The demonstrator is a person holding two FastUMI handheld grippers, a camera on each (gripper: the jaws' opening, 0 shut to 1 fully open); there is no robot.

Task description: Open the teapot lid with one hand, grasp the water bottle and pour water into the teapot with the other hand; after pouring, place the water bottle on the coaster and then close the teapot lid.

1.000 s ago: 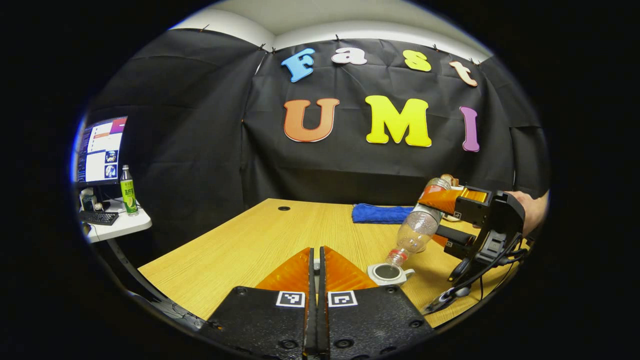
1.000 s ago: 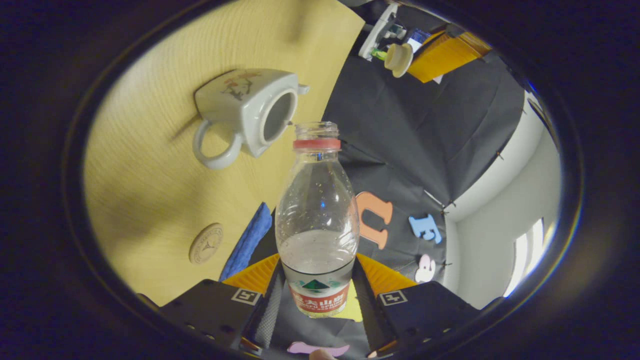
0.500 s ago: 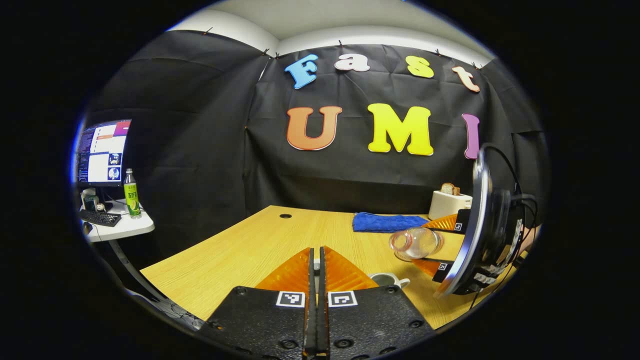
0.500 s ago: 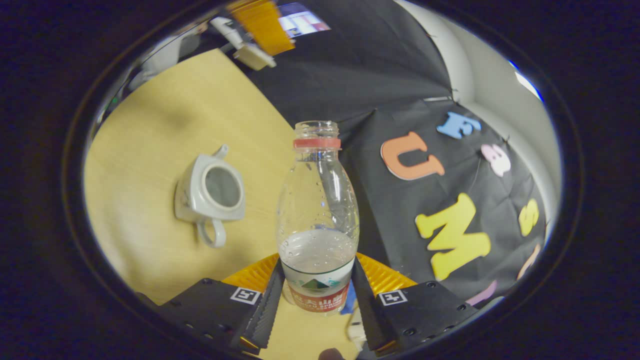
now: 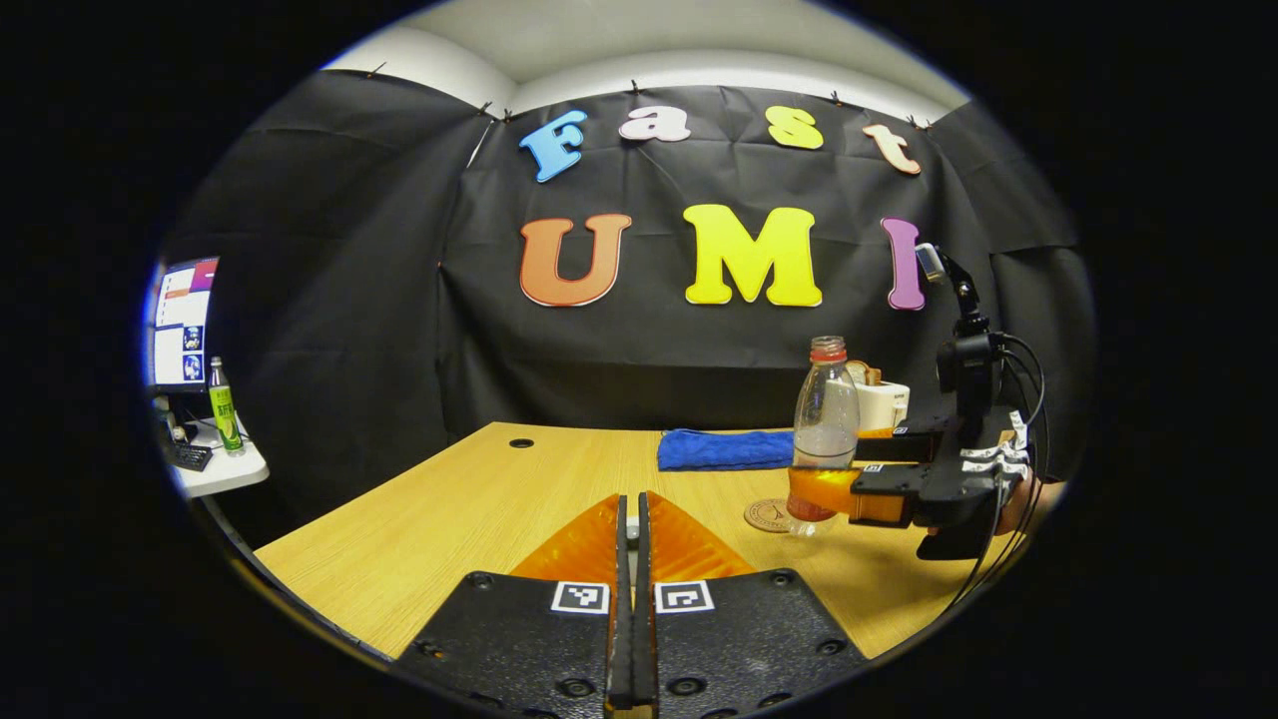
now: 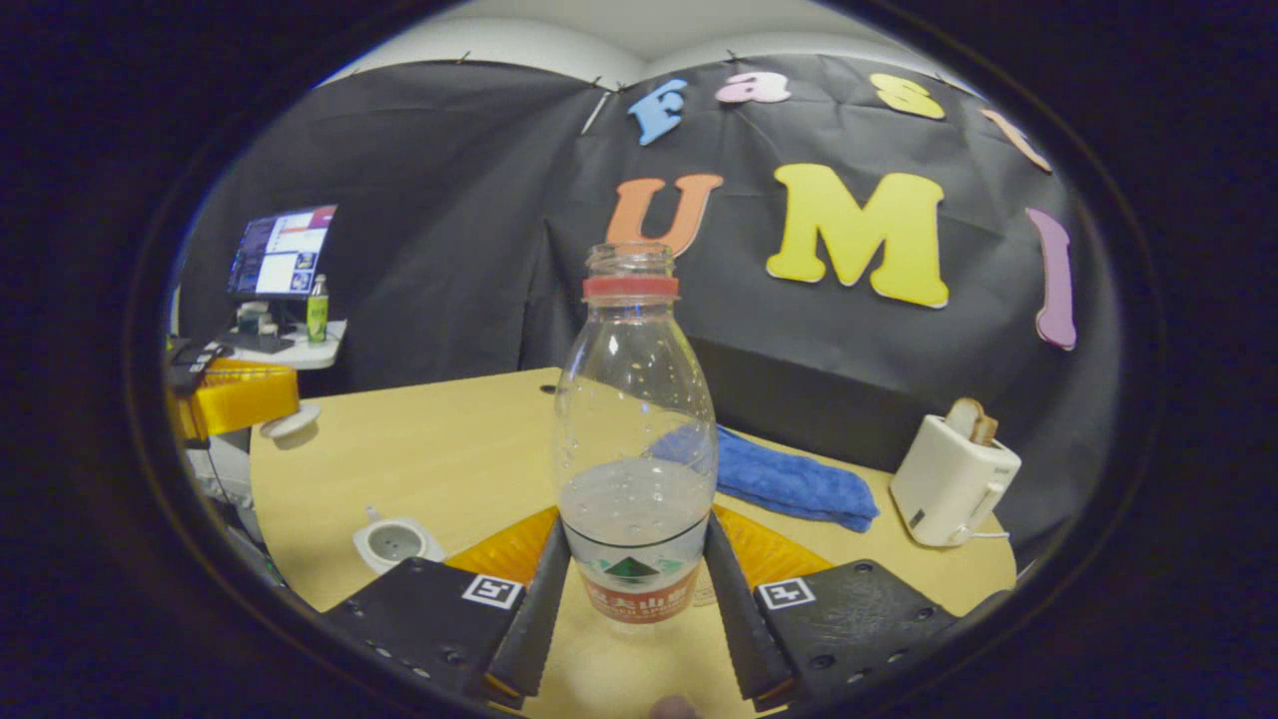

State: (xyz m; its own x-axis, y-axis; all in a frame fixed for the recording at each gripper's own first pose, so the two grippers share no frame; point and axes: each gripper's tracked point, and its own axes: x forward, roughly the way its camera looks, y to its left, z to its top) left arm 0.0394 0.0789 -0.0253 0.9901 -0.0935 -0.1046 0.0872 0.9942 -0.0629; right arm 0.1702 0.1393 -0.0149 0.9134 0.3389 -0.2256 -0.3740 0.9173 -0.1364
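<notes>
Between the right gripper's [image 6: 631, 639] fingers the water bottle [image 6: 633, 439] was clamped upright, low over the table [image 6: 449, 459] just beside the coaster [image 5: 767, 515]. Off left, the teapot lid [image 6: 288, 423] was pinched by the left gripper [image 6: 240, 397], teapot [image 6: 397, 541] uncovered.

Black gripper bodies [image 5: 629, 639], square black-and-white markers [image 5: 580, 597], round screws, looping black cables [image 5: 1018, 419]

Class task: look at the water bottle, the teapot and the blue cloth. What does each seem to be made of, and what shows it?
Water bottle: clear, glossy plastic, probably; the wall shows through it.
Teapot: smooth white glazed ceramic, by its look.
Blue cloth: soft, matte fabric, perhaps microfibre; it lies folded and fuzzy.
</notes>
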